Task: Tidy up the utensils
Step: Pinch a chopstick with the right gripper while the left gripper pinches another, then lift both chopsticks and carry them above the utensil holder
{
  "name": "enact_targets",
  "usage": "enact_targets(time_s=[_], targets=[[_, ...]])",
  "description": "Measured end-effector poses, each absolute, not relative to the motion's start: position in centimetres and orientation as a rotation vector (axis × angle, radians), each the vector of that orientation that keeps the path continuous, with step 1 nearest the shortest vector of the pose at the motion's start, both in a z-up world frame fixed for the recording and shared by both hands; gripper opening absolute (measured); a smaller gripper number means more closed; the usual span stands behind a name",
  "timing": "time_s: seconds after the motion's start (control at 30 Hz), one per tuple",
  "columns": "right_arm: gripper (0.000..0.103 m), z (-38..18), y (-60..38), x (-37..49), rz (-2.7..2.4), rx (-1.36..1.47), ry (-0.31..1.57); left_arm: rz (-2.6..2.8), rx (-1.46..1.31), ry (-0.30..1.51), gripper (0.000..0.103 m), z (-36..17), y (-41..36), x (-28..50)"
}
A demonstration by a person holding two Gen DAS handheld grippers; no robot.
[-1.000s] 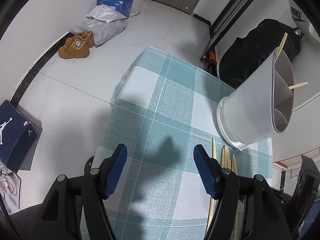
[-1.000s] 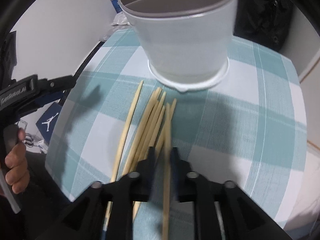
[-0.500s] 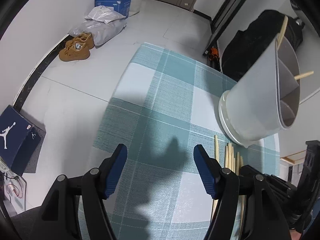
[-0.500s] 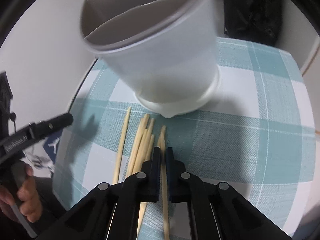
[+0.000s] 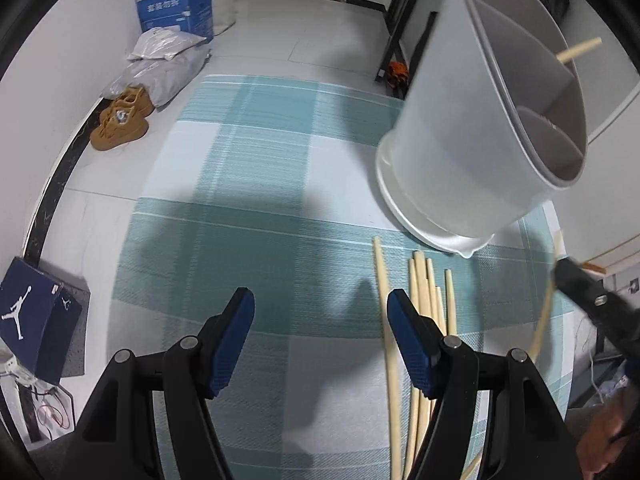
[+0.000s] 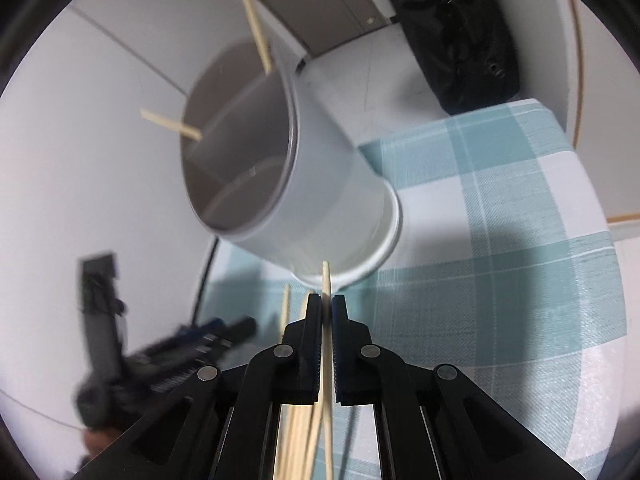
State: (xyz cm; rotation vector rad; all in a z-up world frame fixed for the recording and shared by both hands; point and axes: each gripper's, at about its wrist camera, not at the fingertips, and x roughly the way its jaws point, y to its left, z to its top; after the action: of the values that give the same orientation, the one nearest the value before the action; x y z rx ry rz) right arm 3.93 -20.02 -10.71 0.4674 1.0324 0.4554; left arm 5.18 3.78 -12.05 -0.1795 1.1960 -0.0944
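A white divided utensil holder [image 5: 472, 148] stands on the teal checked tablecloth [image 5: 256, 208]; two chopsticks [image 6: 260, 46] stick out of its far compartment. Several bamboo chopsticks [image 5: 424, 304] lie on the cloth in front of it. My right gripper [image 6: 327, 308] is shut on one chopstick [image 6: 326, 280] and holds it lifted, its tip just before the holder's [image 6: 320, 184] base. That gripper shows at the right edge of the left wrist view [image 5: 568, 280]. My left gripper [image 5: 320, 320] is open and empty above the cloth, just left of the lying chopsticks.
The table's left edge drops to a white tiled floor with tan shoes [image 5: 120, 124], grey bags [image 5: 160, 68], a blue carton [image 5: 176, 12] and a Jordan shoebox [image 5: 32, 316]. A black bag [image 6: 460, 32] lies behind the table.
My right gripper has lifted one chopstick off the pile and raised it toward the holder. My left gripper has shifted right, closer to the lying chopsticks, still open.
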Motion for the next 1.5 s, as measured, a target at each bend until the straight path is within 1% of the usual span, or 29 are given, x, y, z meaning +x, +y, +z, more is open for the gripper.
enact_targets(time_s=[0.13, 0.4, 0.43, 0.47, 0.53, 0.57, 0.6, 0.63, 0.7, 0.93, 1.07, 1.37, 1.5], targets=[[0.004, -9.5, -22.2, 3.2, 0.457, 0.527, 0.976, -0.103, -0.168, 1.212, 0.064, -12.4, 3.0, 5.8], [0.004, -7.5, -22.6, 2.3, 0.456, 0.512, 0.903, -0.068, -0.092, 1.229, 0.063, -13.1, 1.6, 6.5], [0.004, -7.6, -22.3, 2.2, 0.457, 0.506, 0.896, -0.054, -0.068, 1.224, 0.056, -13.0, 1.4, 6.5], [0.004, -7.5, -22.3, 2.0, 0.457, 0.499, 0.888, -0.044, -0.05, 1.221, 0.051, -13.0, 1.3, 6.5], [0.004, -7.3, -22.5, 1.9, 0.46, 0.49, 0.874, -0.04, -0.006, 1.211, 0.035, -13.0, 1.0, 6.5], [0.004, -7.5, -22.6, 2.0, 0.461, 0.489, 0.869, -0.056, -0.002, 1.212, 0.029, -12.9, 0.9, 6.6], [0.004, -7.4, -22.7, 1.9, 0.461, 0.487, 0.865, -0.069, 0.006, 1.213, 0.016, -12.9, 0.7, 6.7], [0.004, -7.5, -22.7, 2.0, 0.461, 0.482, 0.862, -0.079, 0.013, 1.214, 0.009, -12.9, 0.6, 6.8], [0.004, -7.4, -22.9, 1.7, 0.453, 0.469, 0.856, -0.086, 0.026, 1.213, 0.004, -12.9, 0.4, 6.9], [0.004, -6.8, -24.1, 0.2, 0.443, 0.484, 0.822, -0.087, 0.008, 1.173, 0.002, -12.2, -0.2, 6.3], [0.004, -6.2, -24.5, -0.6, 0.438, 0.482, 0.795, -0.088, -0.036, 1.083, 0.002, -10.2, -0.2, 5.3], [0.004, -5.2, -25.1, -1.8, 0.424, 0.477, 0.732, -0.075, -0.116, 0.814, 0.002, -4.0, 0.6, 0.8], [0.004, -4.7, -24.6, -2.3, 0.422, 0.455, 0.699, -0.104, -0.134, 0.772, 0.002, -2.8, 1.1, 0.3]])
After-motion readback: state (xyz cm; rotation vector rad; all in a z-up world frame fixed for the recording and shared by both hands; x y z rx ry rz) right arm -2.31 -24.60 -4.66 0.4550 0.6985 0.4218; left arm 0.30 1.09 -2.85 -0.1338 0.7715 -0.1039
